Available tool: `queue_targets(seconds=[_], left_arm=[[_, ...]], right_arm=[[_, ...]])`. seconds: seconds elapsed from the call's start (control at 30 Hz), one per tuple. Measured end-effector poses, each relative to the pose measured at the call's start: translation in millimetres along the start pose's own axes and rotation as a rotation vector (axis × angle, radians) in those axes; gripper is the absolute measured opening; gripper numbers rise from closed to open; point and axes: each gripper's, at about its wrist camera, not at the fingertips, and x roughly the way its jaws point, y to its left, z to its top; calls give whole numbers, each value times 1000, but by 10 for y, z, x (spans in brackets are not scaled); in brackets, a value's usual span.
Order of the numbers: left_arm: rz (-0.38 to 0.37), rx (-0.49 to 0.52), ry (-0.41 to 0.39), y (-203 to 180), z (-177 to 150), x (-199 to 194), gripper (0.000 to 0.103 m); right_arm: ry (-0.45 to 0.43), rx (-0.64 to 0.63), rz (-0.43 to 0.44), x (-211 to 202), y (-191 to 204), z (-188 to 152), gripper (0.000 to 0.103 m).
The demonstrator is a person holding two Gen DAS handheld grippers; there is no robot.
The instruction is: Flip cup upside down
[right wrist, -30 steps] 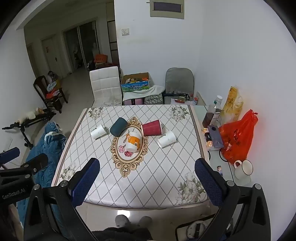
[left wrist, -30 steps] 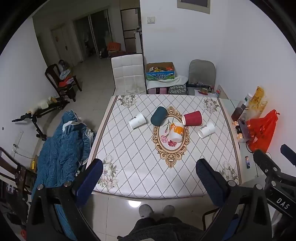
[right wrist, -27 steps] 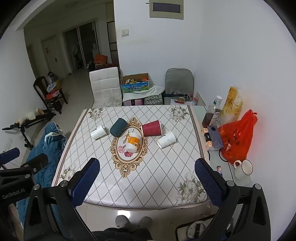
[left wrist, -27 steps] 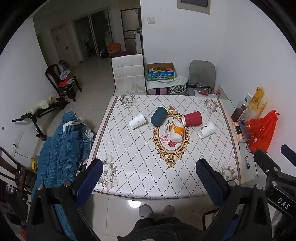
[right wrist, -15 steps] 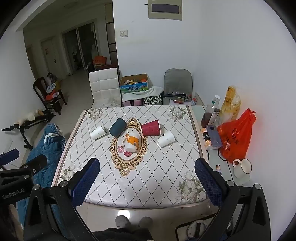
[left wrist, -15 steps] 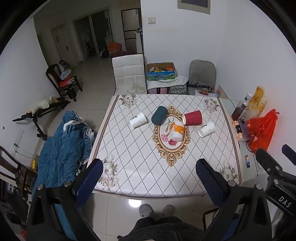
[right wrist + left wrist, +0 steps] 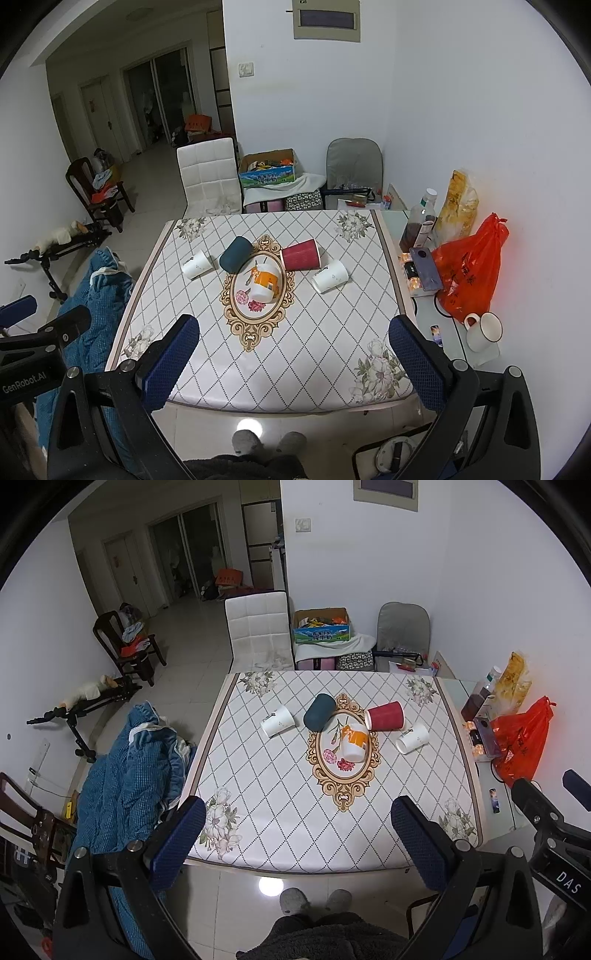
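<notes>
Left wrist view: the left tool (image 7: pixel 298 814) hangs high above the near edge of the bench (image 7: pixel 280 834), its two blue-padded fingers (image 7: pixel 180 840) spread wide with nothing between them. The right tool (image 7: pixel 294 332) is held the same way, wide open and empty, well short of the cups.

Five cups lie on their sides around the gold oval medallion (image 7: pixel 344 755) printed at the bench's middle. The orange-and-white cup (image 7: pixel 353 741) lies inside the medallion, its mouth toward the near edge. The dark teal cup (image 7: pixel 319 712) lies at the medallion's far left rim, and the red cup (image 7: pixel 385 716) at its far right rim. A white paper cup (image 7: pixel 277 721) lies to the left of the medallion, beyond the teal one, and a second white paper cup (image 7: pixel 412 737) lies to the right, just beside the red one.

A blue blanket (image 7: pixel 125 775) is heaped left of the bench. In the right wrist view, an orange plastic bag (image 7: pixel 469 273) and a white mug (image 7: pixel 484 331) sit on a side surface to the right.
</notes>
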Motion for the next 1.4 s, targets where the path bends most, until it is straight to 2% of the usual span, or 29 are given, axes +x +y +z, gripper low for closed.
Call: queue_targets(seconds=[0.67,1.4], left_arm=[[-2,5,-15,-30,-5,-111,103],[-8,1,-17,-38,3,-111,103]], right_arm=[[-4,13,5,-121,0,-53,103],[-5,17,5,-51,44,-47,103]])
